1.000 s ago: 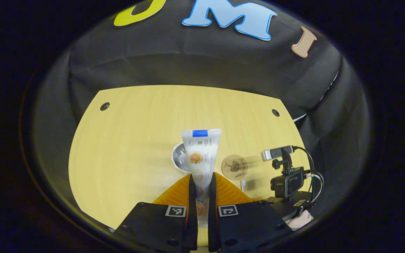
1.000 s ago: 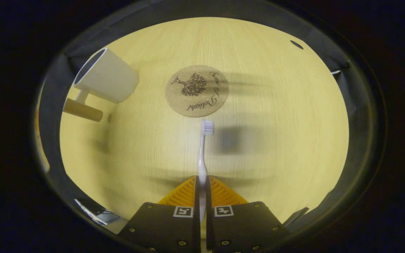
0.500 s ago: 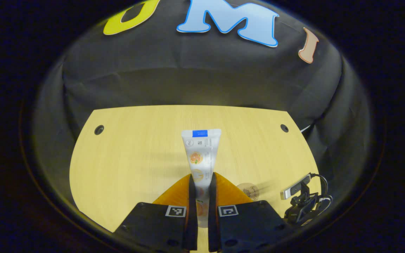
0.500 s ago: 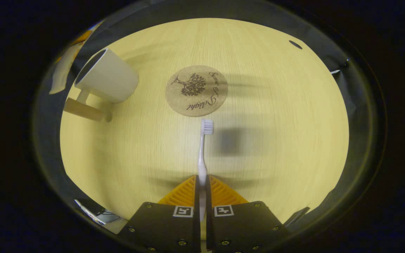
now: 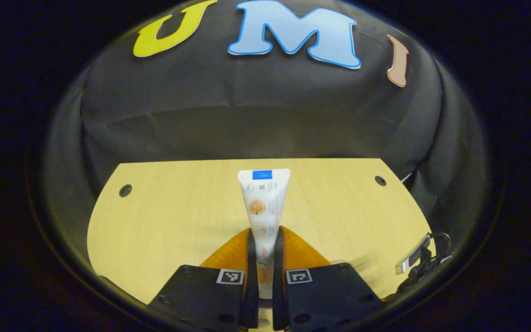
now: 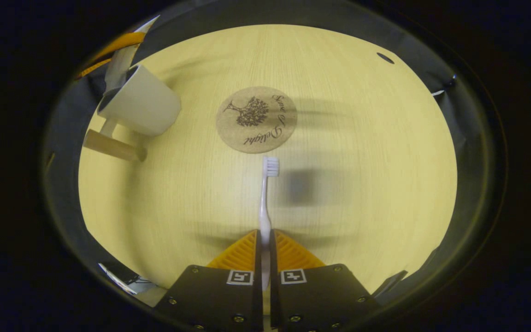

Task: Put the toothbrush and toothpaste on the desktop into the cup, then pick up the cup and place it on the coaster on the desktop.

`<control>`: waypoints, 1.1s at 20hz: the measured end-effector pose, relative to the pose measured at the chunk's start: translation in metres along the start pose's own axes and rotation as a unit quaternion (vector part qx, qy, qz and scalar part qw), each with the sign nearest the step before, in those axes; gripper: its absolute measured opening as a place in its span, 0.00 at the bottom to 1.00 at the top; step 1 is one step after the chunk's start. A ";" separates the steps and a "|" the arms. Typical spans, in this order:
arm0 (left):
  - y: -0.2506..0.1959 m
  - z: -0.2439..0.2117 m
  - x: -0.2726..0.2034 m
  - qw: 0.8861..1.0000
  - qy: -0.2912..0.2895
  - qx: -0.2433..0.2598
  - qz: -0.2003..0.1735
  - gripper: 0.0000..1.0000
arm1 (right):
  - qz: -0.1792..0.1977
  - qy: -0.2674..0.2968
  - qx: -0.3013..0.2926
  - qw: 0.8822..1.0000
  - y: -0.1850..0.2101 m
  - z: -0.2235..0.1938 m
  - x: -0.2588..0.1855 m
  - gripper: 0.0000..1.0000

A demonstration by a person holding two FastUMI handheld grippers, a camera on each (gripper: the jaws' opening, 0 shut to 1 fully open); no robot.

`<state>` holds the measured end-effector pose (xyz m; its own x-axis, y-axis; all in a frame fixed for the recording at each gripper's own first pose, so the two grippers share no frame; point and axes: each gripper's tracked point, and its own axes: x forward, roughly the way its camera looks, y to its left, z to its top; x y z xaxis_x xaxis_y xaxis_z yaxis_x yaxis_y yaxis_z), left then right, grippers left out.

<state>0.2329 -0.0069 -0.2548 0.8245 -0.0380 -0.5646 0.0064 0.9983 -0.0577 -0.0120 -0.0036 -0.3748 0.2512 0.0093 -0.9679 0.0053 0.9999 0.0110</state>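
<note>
Paste (image 5: 263, 207) pinched in L gripper (image 5: 264, 246), long axis running fwd along fingers, tip entering cup (image 6: 138, 107) near desk (image 6: 362, 138) left edge. Brush (image 6: 265, 203) clamped in R gripper (image 6: 264, 244), pointing at coaster (image 6: 256, 119). L nearer cup.

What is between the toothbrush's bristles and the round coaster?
Nothing. In the right gripper view, the toothbrush held in the right claw points at the coaster, and just bare desktop shows between the bristles and the coaster.

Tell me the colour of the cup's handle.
Light wood brown, on a white cup; the handle shows best in the right gripper view.
</note>
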 end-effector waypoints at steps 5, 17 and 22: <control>0.002 -0.002 0.001 0.999 -0.028 0.016 0.007 0.22 | -0.002 0.000 0.002 1.000 0.000 0.000 0.000 0.07; -0.001 -0.002 -0.022 0.999 -0.039 0.000 -0.008 0.79 | -0.005 -0.016 0.001 1.000 0.000 0.002 0.000 0.07; 0.001 0.010 -0.050 0.998 -0.068 0.015 -0.012 0.76 | 0.014 -0.029 0.027 0.999 0.002 0.000 -0.001 0.07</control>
<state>0.1974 -0.0039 -0.2188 0.8926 -0.0573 -0.4472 0.0420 0.9981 -0.0442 -0.0124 -0.0017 -0.3738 0.3069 0.0350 -0.9511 0.0488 0.9974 0.0525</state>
